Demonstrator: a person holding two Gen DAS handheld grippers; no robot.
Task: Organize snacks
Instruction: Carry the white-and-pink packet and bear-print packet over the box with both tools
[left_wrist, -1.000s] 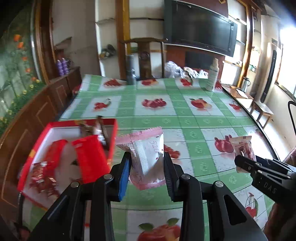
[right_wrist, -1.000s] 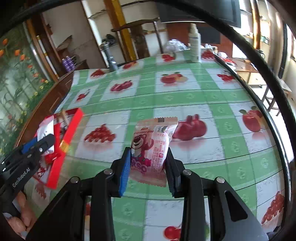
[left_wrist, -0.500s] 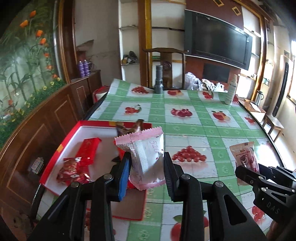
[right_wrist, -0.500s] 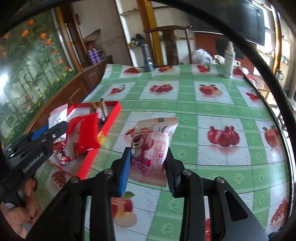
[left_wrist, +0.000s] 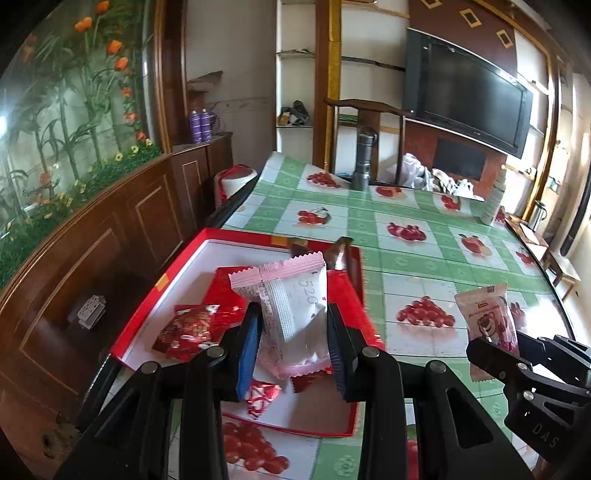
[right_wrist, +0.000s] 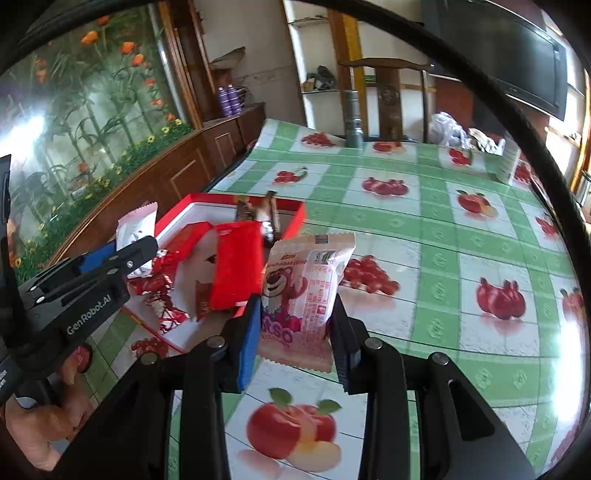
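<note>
The left claw (left_wrist: 293, 341) grips a white-and-pink packet (left_wrist: 295, 314) above the red tray (left_wrist: 184, 266) at the worktop's (left_wrist: 417, 258) left edge. The right claw (right_wrist: 295, 341) grips a pink bear packet (right_wrist: 304, 291) above the worktop, just beside the tray.

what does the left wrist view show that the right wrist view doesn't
Only the left wrist view: the left gripper shut on a white packet from behind, and the tray floor with a red foil pack.
Only the right wrist view: the right gripper shut on the bear packet close up, and the hand holding the left gripper.
Both: tray, both packets, flashlight, green tablecloth.
</note>
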